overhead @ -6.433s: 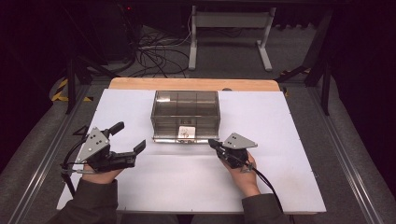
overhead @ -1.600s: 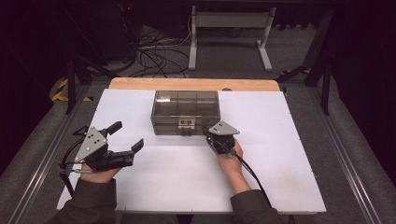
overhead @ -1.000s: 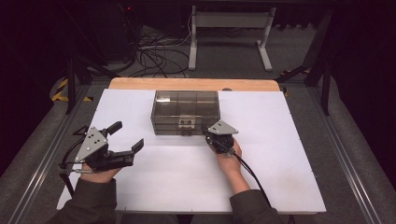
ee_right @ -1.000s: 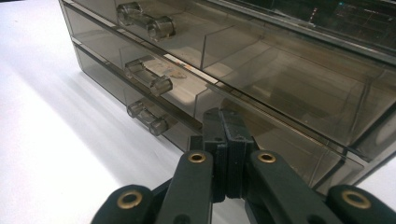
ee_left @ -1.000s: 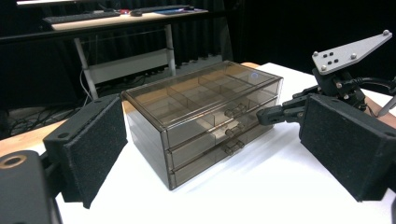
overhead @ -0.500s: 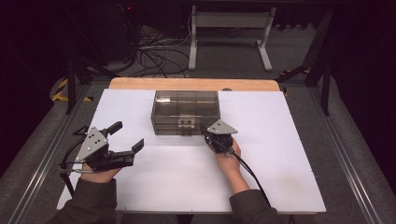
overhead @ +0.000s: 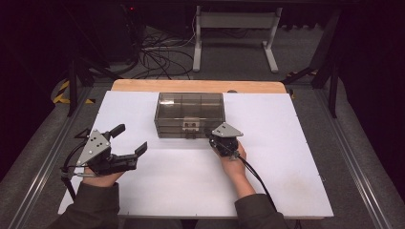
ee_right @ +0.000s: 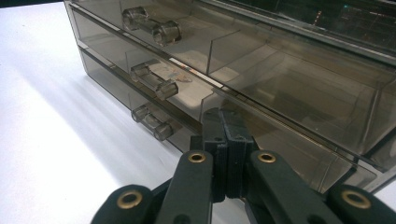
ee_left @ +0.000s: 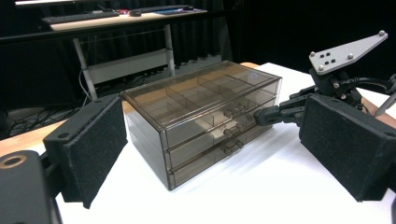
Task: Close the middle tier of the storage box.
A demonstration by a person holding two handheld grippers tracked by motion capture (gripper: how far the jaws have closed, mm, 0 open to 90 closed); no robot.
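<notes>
The drawer box [overhead: 189, 114] sits at the far middle of the white table [overhead: 286, 181], all three drawers looking closed, or nearly so. The right gripper [ee_right: 226, 122] has its jaws clenched together on nothing, tips pressed against or just short of the box's front, to the right of the middle handle [ee_right: 154, 80] and about level with the middle drawer. The risk, as I judge it: a further push so far off the handles could skid the light box toward the table's far edge or twist it, and the closed tips could slip along the smooth plastic. The left gripper [overhead: 128, 143] rests well left of the box, jaws released and wide, bracing nothing.
</notes>
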